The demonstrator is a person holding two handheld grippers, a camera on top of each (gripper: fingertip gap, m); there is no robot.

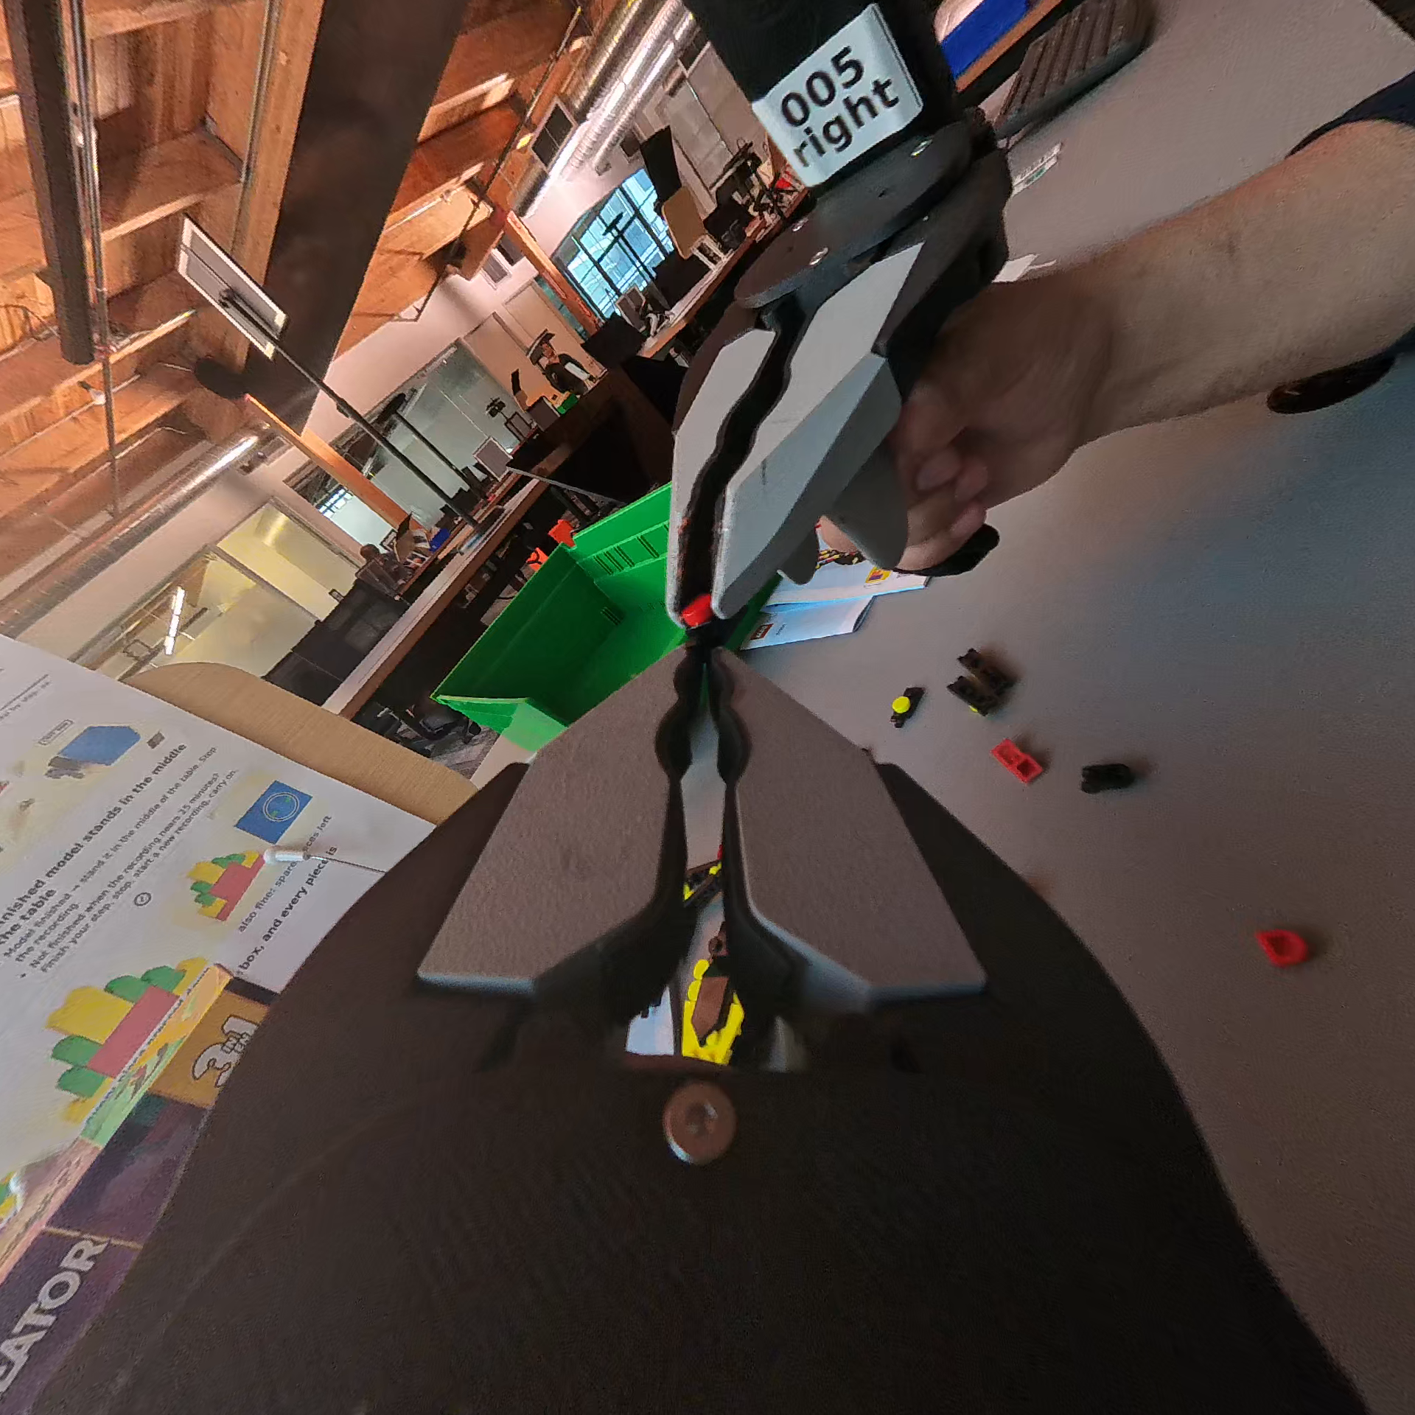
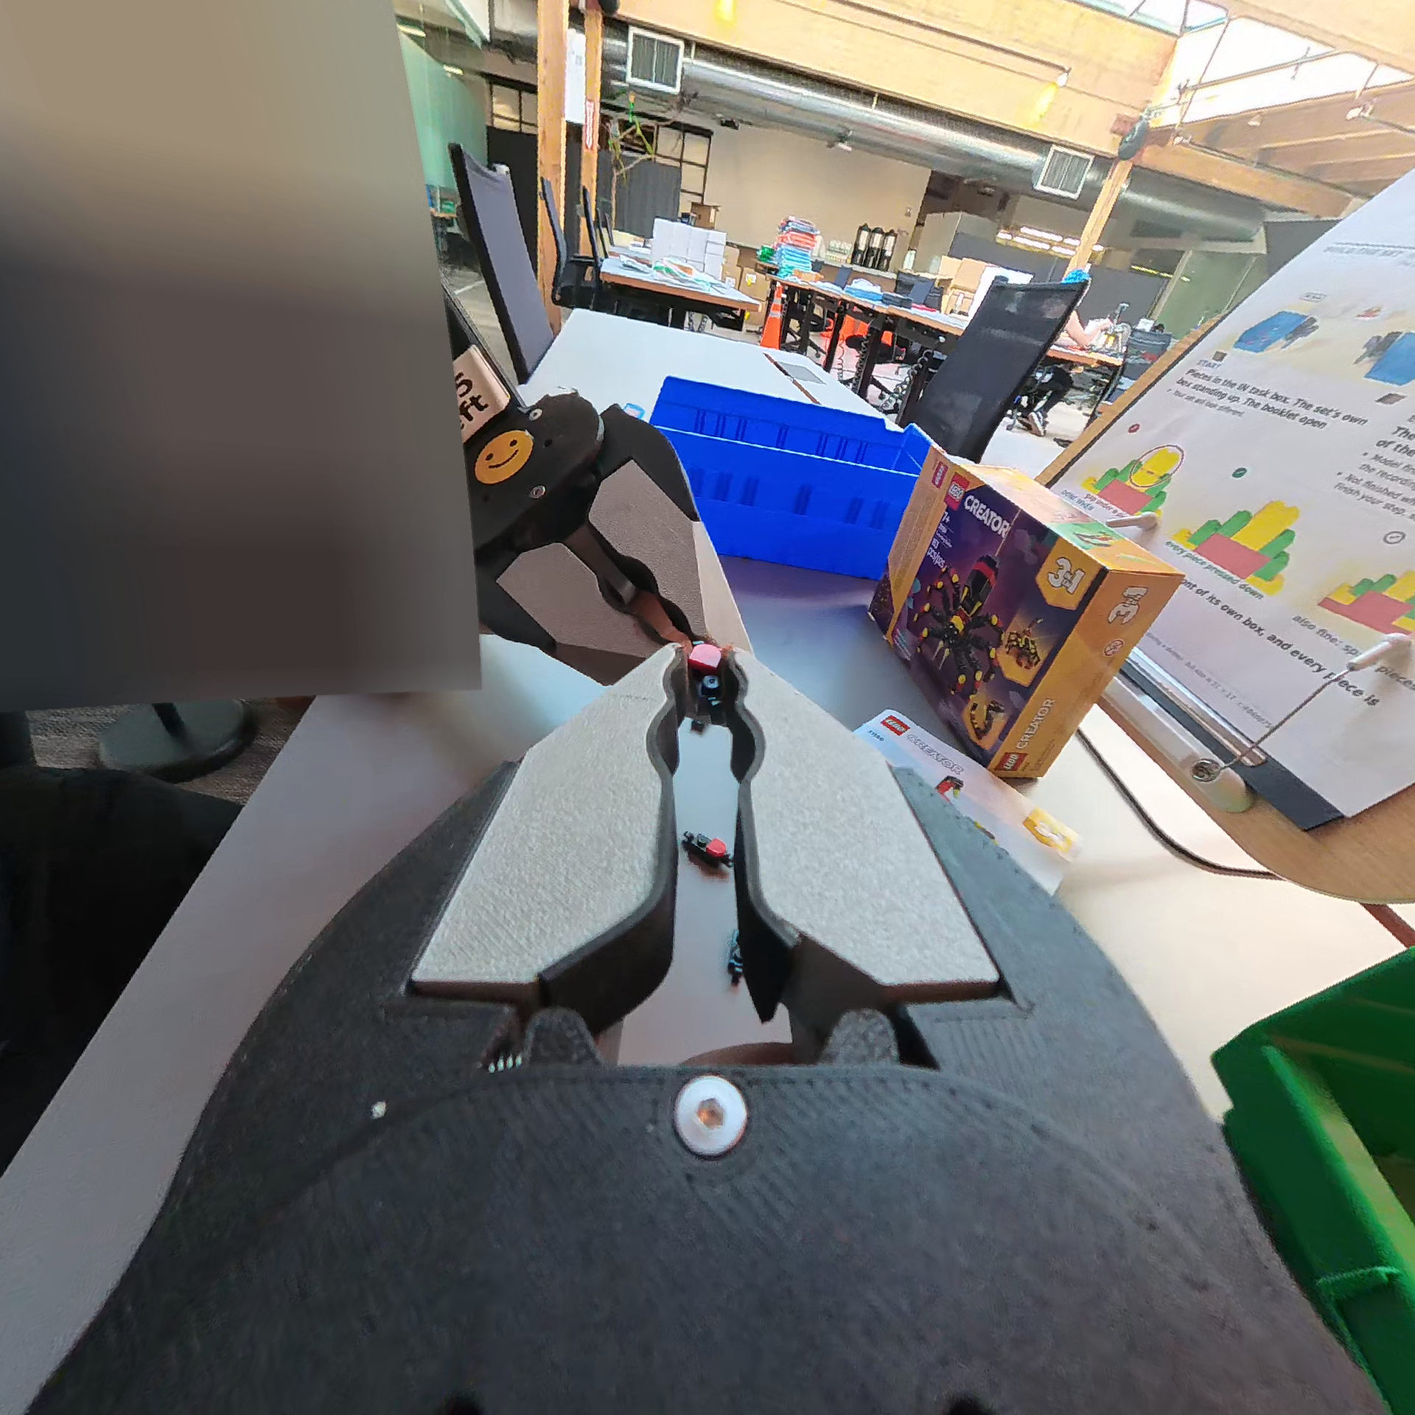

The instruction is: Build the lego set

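My right gripper (image 2: 706, 660) is shut on a small red piece (image 2: 704, 657) with a black and blue part (image 2: 709, 689) just below it between the fingers. In the left wrist view the right gripper (image 1: 693, 612) comes down from above with the red piece (image 1: 695, 610) at its tips. My left gripper (image 1: 703, 655) is shut, and its tips meet the dark part under the red piece. In the right wrist view the left gripper (image 2: 685, 632) reaches in from the upper left. I cannot tell whether its tips pinch anything.
Loose pieces lie on the grey table (image 1: 1148, 612): red ones (image 1: 1018, 760) (image 1: 1282, 947), a black one (image 1: 1106, 777), a brown one (image 1: 984, 678). Around stand a green bin (image 1: 551, 635), a blue bin (image 2: 781, 490), a toy box (image 2: 1026, 612), a booklet (image 2: 965, 781) and an instruction board (image 2: 1263, 536). The tips of both grippers are at nearly the same place.
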